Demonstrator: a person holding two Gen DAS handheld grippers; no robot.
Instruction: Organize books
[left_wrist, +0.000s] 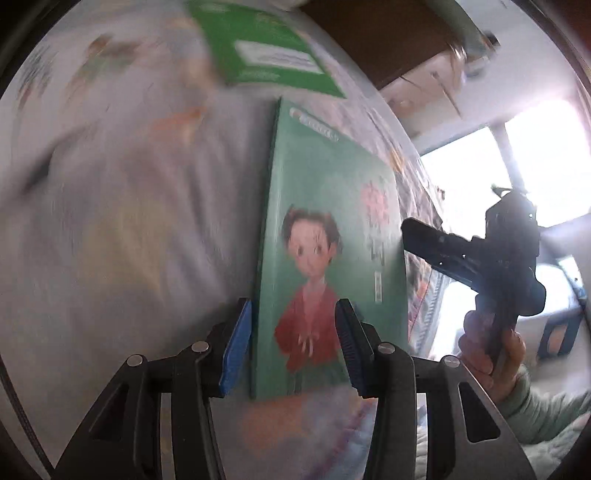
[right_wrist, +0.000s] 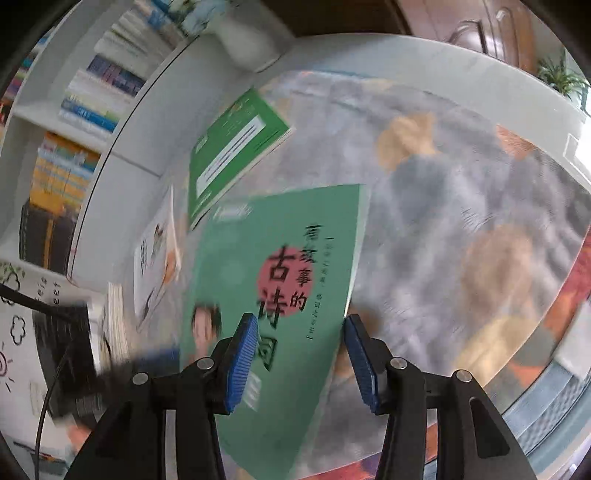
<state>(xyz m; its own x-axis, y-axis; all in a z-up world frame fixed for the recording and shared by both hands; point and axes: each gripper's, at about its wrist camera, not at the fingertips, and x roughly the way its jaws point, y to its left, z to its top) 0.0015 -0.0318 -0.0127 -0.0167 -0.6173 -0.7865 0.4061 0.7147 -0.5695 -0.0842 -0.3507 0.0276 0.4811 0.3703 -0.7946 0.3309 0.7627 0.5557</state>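
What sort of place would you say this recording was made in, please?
Probably a room in a home, perhaps a study or bedroom: a white bookshelf packed with books, a patterned cloth with books laid on it, and a bright window.

A picture book (right_wrist: 273, 280) lies flat on the table (right_wrist: 461, 221). A workbook (right_wrist: 232, 155) lies beyond it, a thin booklet (right_wrist: 157, 258) at its left, bookshelves (right_wrist: 74, 140) behind.

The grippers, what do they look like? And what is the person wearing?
Each gripper, left and right, has black angular fingers with silver rivets and ribbed blue pads. The hand holding the right one wears a pale green sleeve.
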